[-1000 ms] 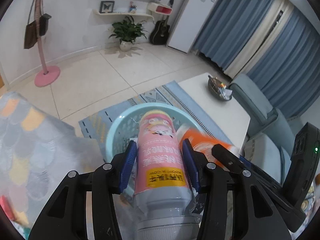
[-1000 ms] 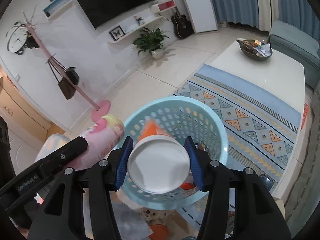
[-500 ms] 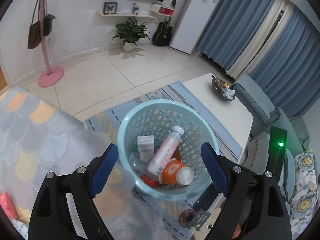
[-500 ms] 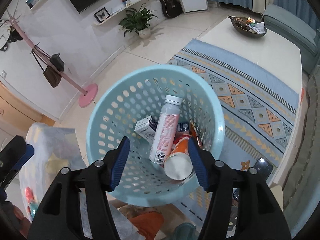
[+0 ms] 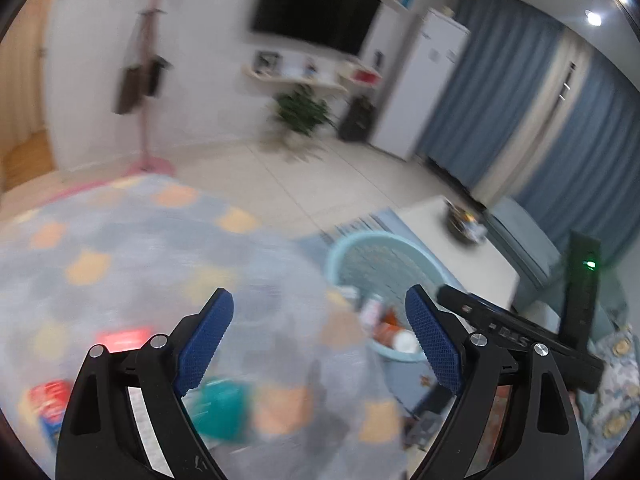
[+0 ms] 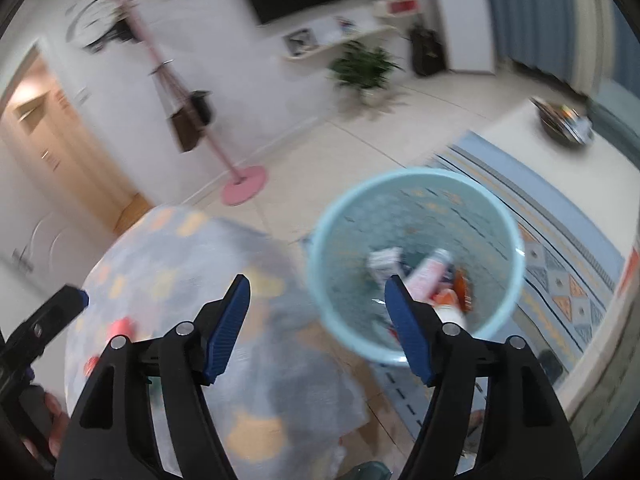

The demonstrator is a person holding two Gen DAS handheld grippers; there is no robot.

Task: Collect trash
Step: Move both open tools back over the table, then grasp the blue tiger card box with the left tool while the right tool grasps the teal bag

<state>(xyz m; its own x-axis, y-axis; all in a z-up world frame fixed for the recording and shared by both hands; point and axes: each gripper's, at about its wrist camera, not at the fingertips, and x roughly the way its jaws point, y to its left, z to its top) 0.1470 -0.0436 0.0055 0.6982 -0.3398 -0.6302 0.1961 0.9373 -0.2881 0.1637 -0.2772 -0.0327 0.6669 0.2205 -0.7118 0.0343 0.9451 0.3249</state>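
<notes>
The light blue basket (image 5: 376, 248) (image 6: 332, 220) stands on the floor beside a table draped in a grey cloth with orange patches (image 5: 120, 248) (image 6: 168, 264). In the basket lie a pink bottle (image 6: 430, 270), a white carton (image 6: 384, 258) and an orange cup (image 5: 394, 334). My left gripper (image 5: 320, 296) hangs over the table's edge, its jaws opening with nothing between them. My right gripper (image 6: 318, 280) is at the basket's left rim, also opening and empty. Blurred on the cloth lie a red packet (image 5: 124, 338), a red and blue can (image 5: 50, 400) and a teal item (image 5: 222, 404).
A white coffee table (image 5: 472, 264) with a dark bowl (image 5: 464, 226) stands beyond the basket on a patterned rug (image 6: 560, 264). A pink coat stand (image 6: 244, 184) and a potted plant (image 6: 364, 68) are by the far wall. The right gripper's body (image 5: 520, 336) crosses the left view.
The left gripper let go of the pink bottle and the right one of the orange cup; both now lie in the basket. Both grippers opened and swung left toward the cloth-covered table.
</notes>
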